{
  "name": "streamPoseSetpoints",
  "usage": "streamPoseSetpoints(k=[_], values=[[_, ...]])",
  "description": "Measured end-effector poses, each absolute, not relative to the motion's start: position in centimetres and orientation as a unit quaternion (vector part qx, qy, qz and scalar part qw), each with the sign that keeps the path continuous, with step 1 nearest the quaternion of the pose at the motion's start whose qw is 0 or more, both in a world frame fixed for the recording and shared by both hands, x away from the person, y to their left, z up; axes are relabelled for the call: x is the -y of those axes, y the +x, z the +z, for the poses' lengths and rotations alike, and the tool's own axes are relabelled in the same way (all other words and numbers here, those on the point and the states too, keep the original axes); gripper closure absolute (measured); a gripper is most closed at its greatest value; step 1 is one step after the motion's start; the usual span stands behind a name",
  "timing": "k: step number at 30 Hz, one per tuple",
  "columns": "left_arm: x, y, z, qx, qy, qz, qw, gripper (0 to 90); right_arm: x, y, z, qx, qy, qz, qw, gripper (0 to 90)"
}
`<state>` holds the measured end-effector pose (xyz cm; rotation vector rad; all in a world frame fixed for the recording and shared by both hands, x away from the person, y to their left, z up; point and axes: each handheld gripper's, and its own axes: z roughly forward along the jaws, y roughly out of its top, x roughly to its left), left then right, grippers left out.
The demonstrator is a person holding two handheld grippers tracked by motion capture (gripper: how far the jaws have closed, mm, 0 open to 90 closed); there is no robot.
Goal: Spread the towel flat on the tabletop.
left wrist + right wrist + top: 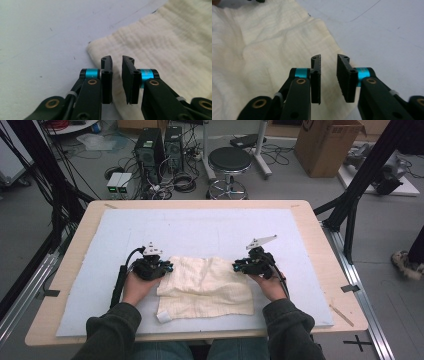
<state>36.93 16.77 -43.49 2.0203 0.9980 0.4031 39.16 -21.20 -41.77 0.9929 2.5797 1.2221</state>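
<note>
While one cream cloth [207,285] lies flat, two tools, left [169,268] and right [236,266], seemingly hover, jaws spread.

A cream cloth [207,287] is spread, somewhat rumpled, on a pale blue mat [200,227] that covers most of a wooden table [320,227]. The cloth lies toward the near edge of the table, about midway between its left and right edges, and a small white tag [163,316] is seen at its near left corner. The left gripper [167,268] is held at the cloth's far left corner, and the right gripper [235,266] at its far right corner. Each is gripped by a hand in a dark sleeve. A round black stool [229,160] stands on the floor beyond the table's far edge.
</note>
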Motion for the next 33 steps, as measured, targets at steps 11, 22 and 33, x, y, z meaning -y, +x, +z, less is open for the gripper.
streamPoseSetpoints(k=[11,22,33], values=[[-16.7,37.2,-44.1,-0.407,0.814,0.152,0.385,62.6,24.5,38.8,-42.3,-0.831,0.364,0.415,0.070,68.4],[-17.4,37.7,-43.9,-0.434,0.786,0.168,0.406,62.4,23.8,39.1,-43.8,-0.845,0.361,0.392,0.053,64.5],[-17.0,38.9,-44.3,-0.439,0.780,0.159,0.417,56.9,23.1,39.1,-44.0,-0.855,0.347,0.376,0.080,77.5]])
